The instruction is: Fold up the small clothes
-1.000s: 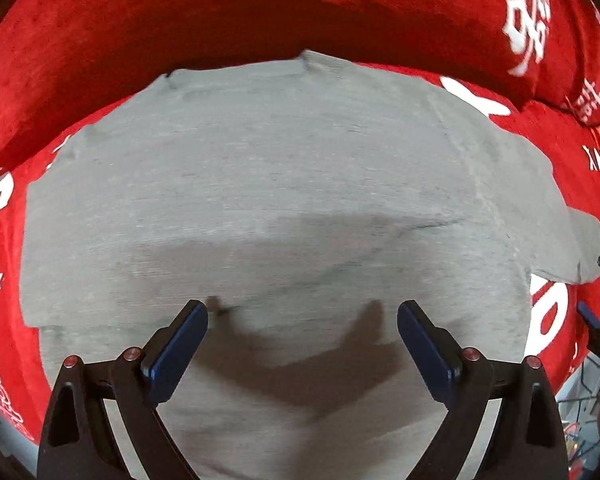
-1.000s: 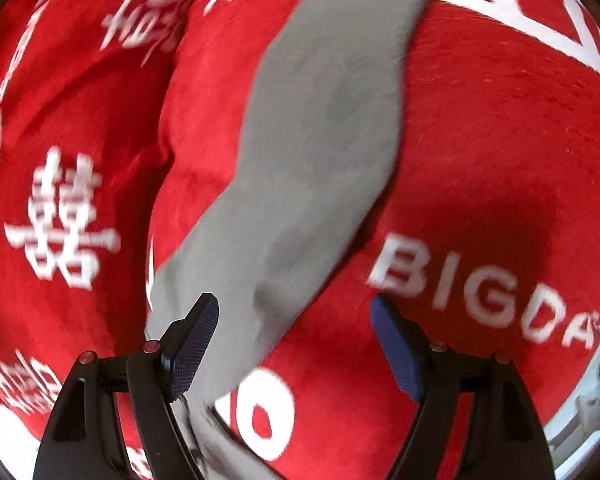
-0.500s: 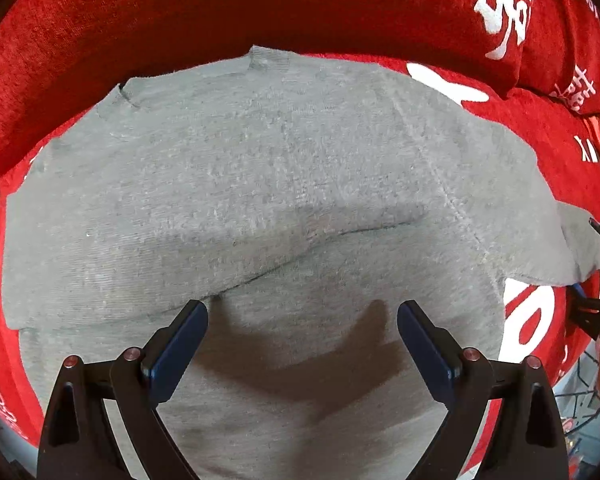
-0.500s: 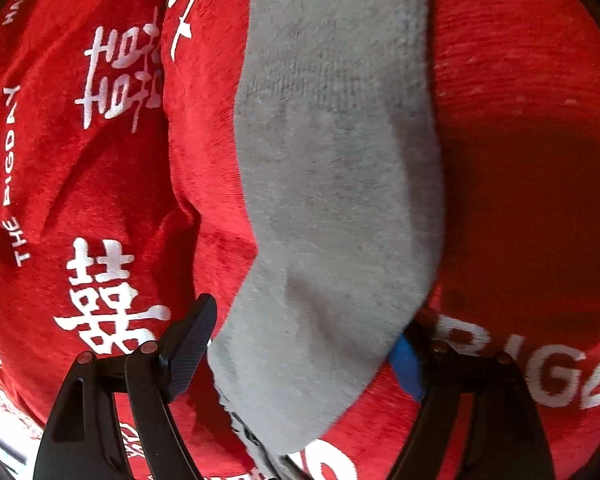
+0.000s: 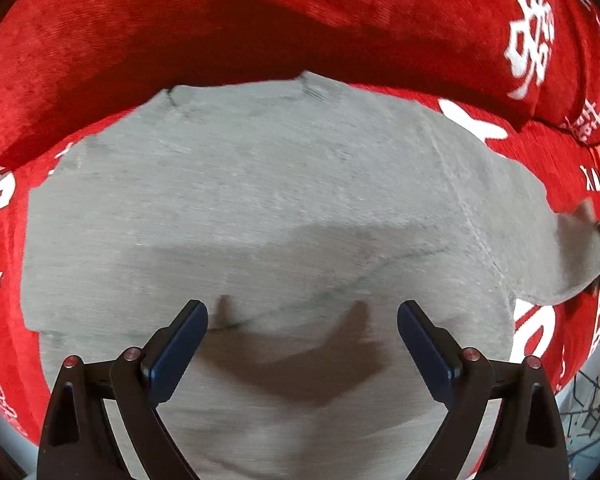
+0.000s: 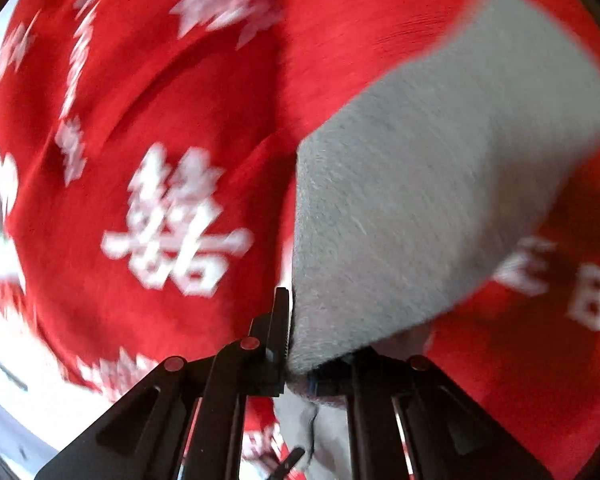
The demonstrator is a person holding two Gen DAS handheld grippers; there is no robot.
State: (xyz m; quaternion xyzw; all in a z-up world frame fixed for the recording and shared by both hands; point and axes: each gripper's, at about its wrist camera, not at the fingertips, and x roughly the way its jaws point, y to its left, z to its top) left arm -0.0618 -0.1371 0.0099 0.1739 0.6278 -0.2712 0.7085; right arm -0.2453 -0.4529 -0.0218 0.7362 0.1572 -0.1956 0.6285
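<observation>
Grey shirt (image 5: 260,208) sleeve (image 6: 420,208) pinched in right gripper (image 6: 296,336)

We see flat gray shirt (image 5: 260,200) with open room above it. Far back, the red cushion (image 5: 240,28) rises like a wall. Right, its sleeve (image 6: 440,200) blocks the way.

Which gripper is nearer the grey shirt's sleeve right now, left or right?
Right. The right gripper is shut on the sleeve at its end. The left gripper hangs open above the shirt's body, off to one side of the sleeve and not touching it.
</observation>
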